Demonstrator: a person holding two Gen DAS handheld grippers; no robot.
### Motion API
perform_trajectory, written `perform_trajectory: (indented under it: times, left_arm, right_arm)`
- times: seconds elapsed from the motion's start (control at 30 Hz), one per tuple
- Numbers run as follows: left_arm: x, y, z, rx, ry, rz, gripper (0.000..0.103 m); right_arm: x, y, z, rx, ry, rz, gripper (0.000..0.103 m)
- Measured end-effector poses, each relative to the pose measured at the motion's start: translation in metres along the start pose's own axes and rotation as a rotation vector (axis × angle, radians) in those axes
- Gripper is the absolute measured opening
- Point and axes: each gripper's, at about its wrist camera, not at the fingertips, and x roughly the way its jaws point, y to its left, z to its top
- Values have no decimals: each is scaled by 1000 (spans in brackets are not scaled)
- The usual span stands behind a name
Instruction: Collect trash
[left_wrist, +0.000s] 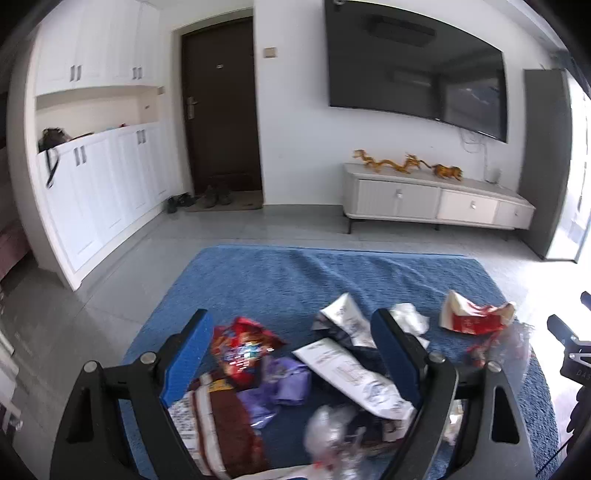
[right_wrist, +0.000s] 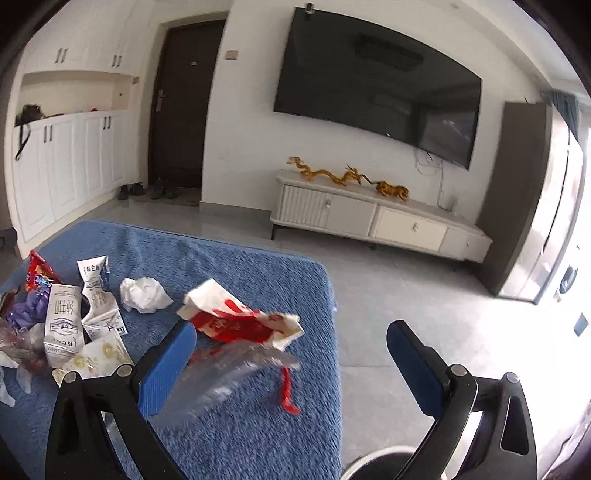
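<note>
The trash lies scattered on a blue mat (right_wrist: 236, 266) that covers a raised surface; whether that is a desk or a bed cannot be told; the pile sits toward its near edge, with tiled floor beyond.

The left claw (left_wrist: 291, 354) hangs over the thick of the pile, fingers spread wide and holding nothing; between them lie a red snack bag (left_wrist: 242, 345), a purple wrapper (left_wrist: 284, 384), a flattened white carton (left_wrist: 354, 376) and some clear film low in the view, blurred. The right claw (right_wrist: 291, 347) is also spread wide and empty; beside its left finger (right_wrist: 166, 373) lies a clear plastic bag (right_wrist: 229, 373) with a red strip, and just beyond that a red-and-white paper bag (right_wrist: 236, 317); a crumpled tissue (right_wrist: 144, 293) sits further left.

All of this looks light and limp; nothing fragile, nothing that needs force. The clear bag is likely slick and will slide or fold away under a finger; best pinched at a bunched ridge rather than a flat face. The paper bag is stiffer; its crumpled open end gives a good fold to take. The tissue should compress easily anywhere. A white rim (right_wrist: 380, 458) at the bottom of the right view, off the mat's edge, may be a bin; too little shows to be sure.
</note>
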Motion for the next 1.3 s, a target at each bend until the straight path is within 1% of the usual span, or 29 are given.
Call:
perform_trajectory:
  times: [0.17,0.23,0.4,0.47,0.57,0.73,0.8,0.87,1.0,1.03,1.1,1.2,1.3]
  left_arm:
    - [-17,-20,10,50,-16,-15,87]
    - [-32,-26,12,69,-34,-14,87]
    - [-70,-31,6,105,-71,-8,87]
    - [-84,-27,0,94,-84,-8,87]
    - [-99,-18,-12,63,-80,-19,87]
    - [-121,-6,-32,39,-78,-7,87]
    - [-125,-2,-38,41,-76,13,87]
    - [-124,5,-48,39,-58,35,87]
    - [-117,25,-78,51,-3,71,87]
    - [-114,32,-86,55,17,78,87]
    - [-107,44,-101,54,64,83,87]
    - [-89,61,-125,51,167,79,86]
    - [-75,69,-137,44,240,40,86]
  right_arm:
    - [-17,-17,-13,65,10,-15,103]
    - [-25,-22,-17,83,10,-20,103]
    - [-50,-28,-29,134,7,-1,103]
    - [-62,-26,-32,131,3,3,103]
    - [-89,-20,-35,109,-5,5,103]
    - [-125,-9,-39,94,-18,10,103]
    - [-134,-2,-43,94,-7,39,103]
    - [-134,6,-48,96,17,77,103]
    - [-120,28,-59,96,94,195,103]
    - [-114,36,-61,96,119,228,103]
    - [-107,48,-62,84,144,264,103]
    - [-95,65,-60,47,171,319,103]
    - [-79,81,-56,24,197,369,97]
